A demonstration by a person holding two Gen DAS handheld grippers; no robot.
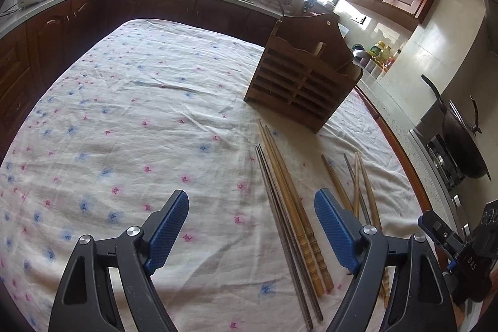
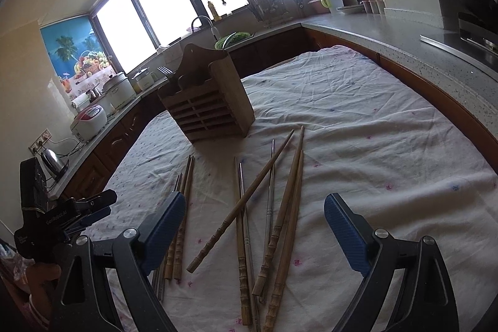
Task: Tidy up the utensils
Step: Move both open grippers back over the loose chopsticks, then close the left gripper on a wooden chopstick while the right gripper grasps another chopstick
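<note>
Left hand-held gripper [image 1: 251, 234]: hovering over the cloth, its jaws standing wide apart, nothing lying between the blue pads [image 1: 169, 234].
Worktop [image 1: 124, 120]: wearing a wrinkled white cloth with pink and blue flowers.
Wooden utensil holder [image 1: 303, 77]: standing upright at the far right of the cloth, its slatted front facing the camera.
Dark chopsticks [image 1: 280, 213]: lying side by side ahead of the gripper.
Bamboo chopsticks [image 1: 294, 201]: lying just beside the dark pair, on their right.
Loose chopsticks [image 1: 358, 185]: lying crossed further right, partly hiding behind the right finger.
Right hand-held gripper [image 1: 448, 241]: showing at the right edge.
</note>
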